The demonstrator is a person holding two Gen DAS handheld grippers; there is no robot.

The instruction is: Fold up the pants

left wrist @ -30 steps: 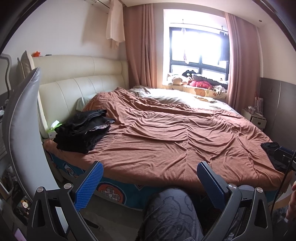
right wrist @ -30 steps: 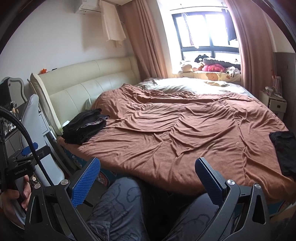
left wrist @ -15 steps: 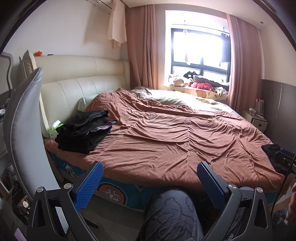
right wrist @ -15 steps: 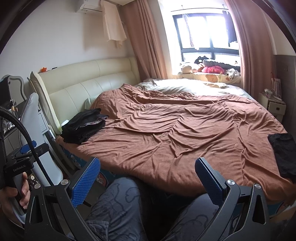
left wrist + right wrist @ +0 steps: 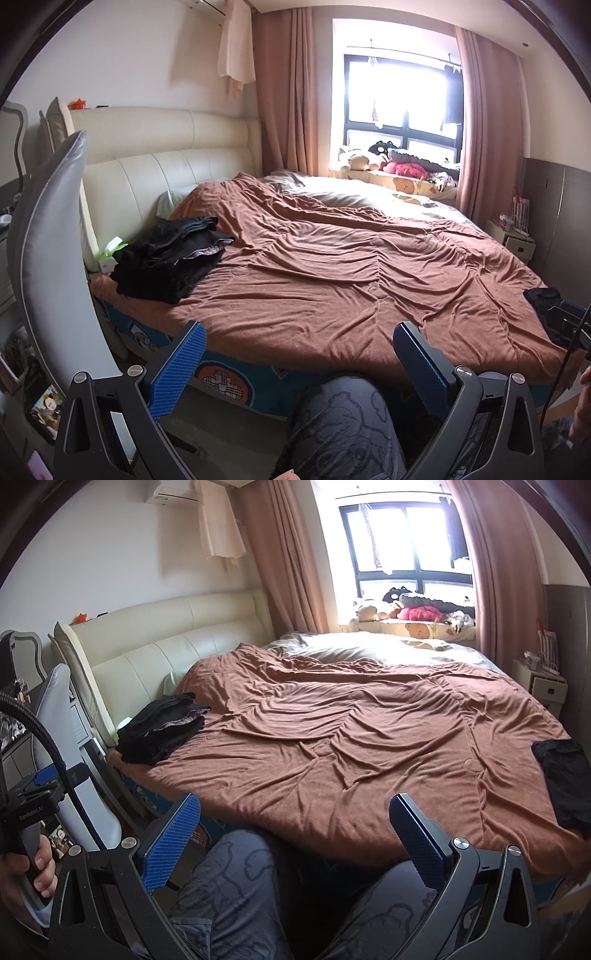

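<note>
A dark pair of pants (image 5: 565, 779) lies flat at the near right edge of the brown bedspread (image 5: 351, 738), well apart from the stack of folded black clothes (image 5: 159, 731) at far left. The left gripper (image 5: 297, 363) and the right gripper (image 5: 293, 836) hover over the person's knees, jaws apart and empty.

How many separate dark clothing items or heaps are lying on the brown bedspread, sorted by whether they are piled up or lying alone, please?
Piled heap of dark garments, near the headboard: 1
Single dark garment lying alone, at the foot-end edge: 1
Total: 2
How many garments the heap holds cannot be told.
</note>
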